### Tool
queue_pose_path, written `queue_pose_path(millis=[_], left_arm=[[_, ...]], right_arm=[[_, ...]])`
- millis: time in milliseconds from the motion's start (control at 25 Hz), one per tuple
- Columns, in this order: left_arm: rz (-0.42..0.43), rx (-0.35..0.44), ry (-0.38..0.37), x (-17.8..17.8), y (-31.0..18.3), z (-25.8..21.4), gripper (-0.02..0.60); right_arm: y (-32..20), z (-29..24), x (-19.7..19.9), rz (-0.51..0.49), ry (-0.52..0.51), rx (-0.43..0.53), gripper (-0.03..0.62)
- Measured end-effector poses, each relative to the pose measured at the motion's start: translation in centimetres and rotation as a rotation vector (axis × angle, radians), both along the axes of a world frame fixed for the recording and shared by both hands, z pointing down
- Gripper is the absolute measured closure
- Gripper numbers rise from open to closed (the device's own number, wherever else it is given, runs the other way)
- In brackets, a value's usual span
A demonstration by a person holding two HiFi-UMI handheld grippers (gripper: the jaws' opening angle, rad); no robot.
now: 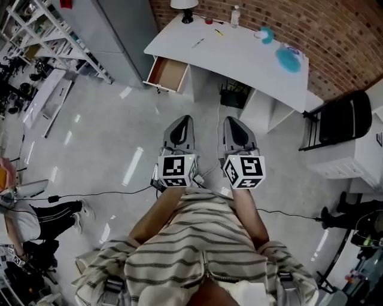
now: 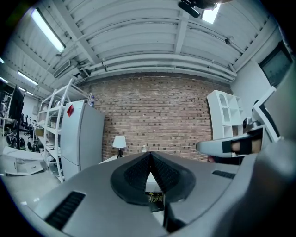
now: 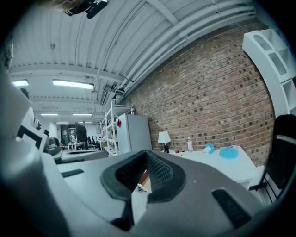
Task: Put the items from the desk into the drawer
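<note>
— How are you holding them?

— Out in front of me, level. My left forearm point(image 1: 154, 218) and right forearm point(image 1: 250, 215) reach forward from my striped shirt point(image 1: 197, 239). The left hand-held gripper point(image 1: 185, 119) and the right hand-held gripper point(image 1: 232, 121) sit side by side over the floor point(image 1: 90, 137). Both point at the white surface point(image 1: 239, 57) and are well apart from it. On each one the jaws are pressed together at the tips, with nothing between them.

— And the items?

— All on the surface. A clear bottle point(image 1: 235, 16) stands by the far edge and a pen point(image 1: 198, 42) lies near the left end. A small blue thing point(image 1: 266, 34) and a wider blue thing point(image 1: 288, 58) are toward the right end. A lamp point(image 1: 187, 8) stands at the far left corner. The drawer point(image 1: 169, 73) is pulled open under the left end.

— What can't you make out?

— The lamp's shade is cut off by the top of the head view. I can't tell what the blue things are. A red bit point(image 1: 209, 21) and a yellow bit point(image 1: 219, 33) near the far edge are too small to name. In the left gripper view my own jaws cover most of the surface.
</note>
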State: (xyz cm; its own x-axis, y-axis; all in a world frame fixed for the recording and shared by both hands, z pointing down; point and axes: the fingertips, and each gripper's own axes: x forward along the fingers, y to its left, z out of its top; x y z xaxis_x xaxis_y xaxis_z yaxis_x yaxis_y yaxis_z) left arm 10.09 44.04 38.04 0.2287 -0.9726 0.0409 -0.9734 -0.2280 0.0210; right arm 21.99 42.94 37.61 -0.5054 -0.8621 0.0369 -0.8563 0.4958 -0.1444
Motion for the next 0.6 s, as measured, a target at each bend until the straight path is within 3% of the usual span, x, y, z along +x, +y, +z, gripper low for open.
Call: queue_pose_path(millis=[600], left_arm=[[0.063, -0.043, 0.021, -6.4, -21.1, 0.7, 0.575]], right_arm=[[-20.4, 0.4, -7.4, 0.045, 0.027, -0.039, 0.583]])
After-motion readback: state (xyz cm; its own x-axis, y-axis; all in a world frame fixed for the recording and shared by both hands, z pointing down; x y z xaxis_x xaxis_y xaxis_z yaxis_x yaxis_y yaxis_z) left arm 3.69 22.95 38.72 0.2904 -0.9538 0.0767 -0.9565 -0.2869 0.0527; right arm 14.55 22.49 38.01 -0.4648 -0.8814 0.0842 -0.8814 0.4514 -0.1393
